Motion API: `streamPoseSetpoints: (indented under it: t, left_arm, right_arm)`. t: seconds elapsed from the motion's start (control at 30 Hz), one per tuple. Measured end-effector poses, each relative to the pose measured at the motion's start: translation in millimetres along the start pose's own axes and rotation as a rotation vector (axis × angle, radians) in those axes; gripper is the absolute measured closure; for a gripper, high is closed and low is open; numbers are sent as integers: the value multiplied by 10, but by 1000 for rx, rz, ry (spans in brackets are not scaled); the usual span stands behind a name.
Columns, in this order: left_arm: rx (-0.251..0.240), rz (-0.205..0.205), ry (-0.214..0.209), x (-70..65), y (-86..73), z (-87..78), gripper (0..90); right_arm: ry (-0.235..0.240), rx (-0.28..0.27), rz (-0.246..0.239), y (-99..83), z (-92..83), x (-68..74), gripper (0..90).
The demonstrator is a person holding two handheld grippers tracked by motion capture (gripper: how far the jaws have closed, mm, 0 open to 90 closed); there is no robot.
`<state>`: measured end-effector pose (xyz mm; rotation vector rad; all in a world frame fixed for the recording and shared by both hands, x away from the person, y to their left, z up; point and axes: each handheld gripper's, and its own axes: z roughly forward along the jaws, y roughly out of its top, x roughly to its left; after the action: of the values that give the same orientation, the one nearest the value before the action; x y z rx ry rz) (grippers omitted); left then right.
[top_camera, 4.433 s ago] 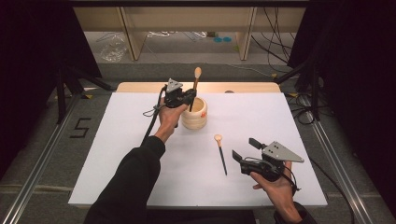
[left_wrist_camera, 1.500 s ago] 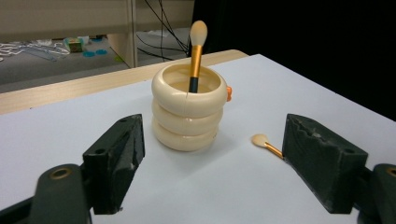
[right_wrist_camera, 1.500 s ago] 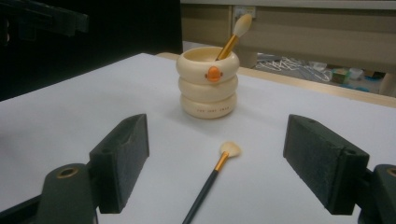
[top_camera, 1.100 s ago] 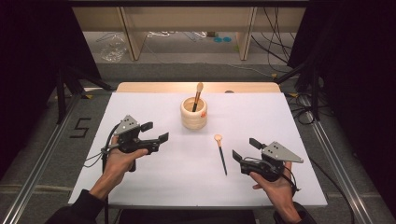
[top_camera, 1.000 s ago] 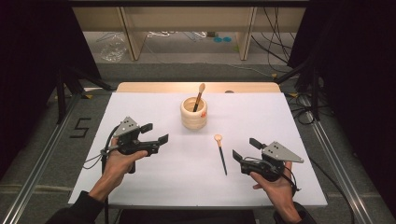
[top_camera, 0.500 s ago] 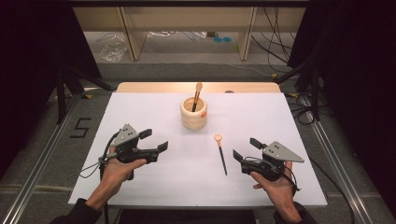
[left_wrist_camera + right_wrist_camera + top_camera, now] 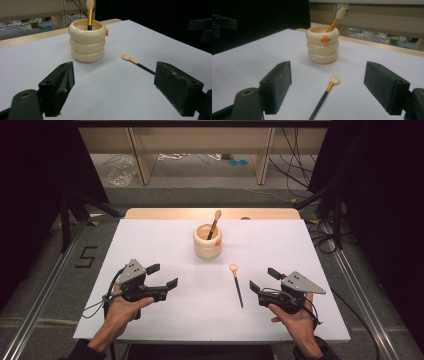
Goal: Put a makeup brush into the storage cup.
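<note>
A cream ringed cup holds one upright brush, a second brush lies just in front, and the left gripper, wide open and empty like the right gripper, has pulled back from the cup.

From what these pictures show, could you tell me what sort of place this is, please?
Probably a lab set up for recording manipulation: a white table on metal rails, dark curtains at both sides, loose cables on the floor beyond.
</note>
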<state>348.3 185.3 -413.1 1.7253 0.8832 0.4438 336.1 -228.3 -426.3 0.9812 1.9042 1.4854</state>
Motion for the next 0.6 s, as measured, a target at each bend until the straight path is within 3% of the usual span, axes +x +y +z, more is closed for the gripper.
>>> streamPoseSetpoints:
  t: [0.6]
  left_arm:
    - [11, 1, 17, -19, -114, -96, 158]
  right_arm:
    - [-1, 4, 2, 5, -8, -1, 224]
